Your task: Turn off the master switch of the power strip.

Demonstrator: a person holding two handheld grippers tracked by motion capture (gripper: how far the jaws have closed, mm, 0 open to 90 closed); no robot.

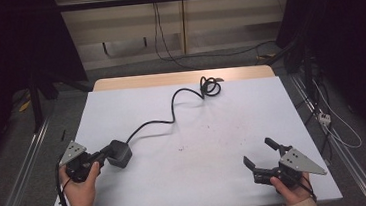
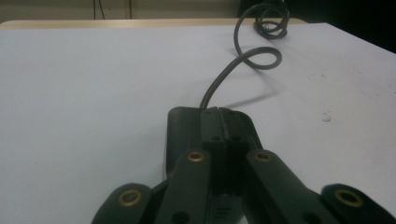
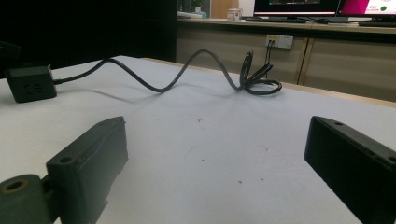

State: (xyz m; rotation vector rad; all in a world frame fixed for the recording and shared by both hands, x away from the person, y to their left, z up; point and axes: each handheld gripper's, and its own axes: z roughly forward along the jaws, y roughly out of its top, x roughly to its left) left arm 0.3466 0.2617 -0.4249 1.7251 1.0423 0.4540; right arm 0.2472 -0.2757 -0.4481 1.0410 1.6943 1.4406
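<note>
White tabletop (image 1: 188,132) with a black cable (image 1: 171,111) snaking from a coil at upper centre down to the power block (image 1: 118,153) at lower left. Left hand-held gripper (image 1: 106,154) has its jaws together, pressed against the block, seemingly pushing rather than clamping; keep it square-on. Right hand-held gripper (image 1: 259,155) at lower right, jaws apart, empty.

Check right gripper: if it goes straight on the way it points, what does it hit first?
Probably nothing close. The right gripper is open over bare white table. Farther along that line lies the coiled end of the black cable; whether it sits exactly in line is unclear.
</note>
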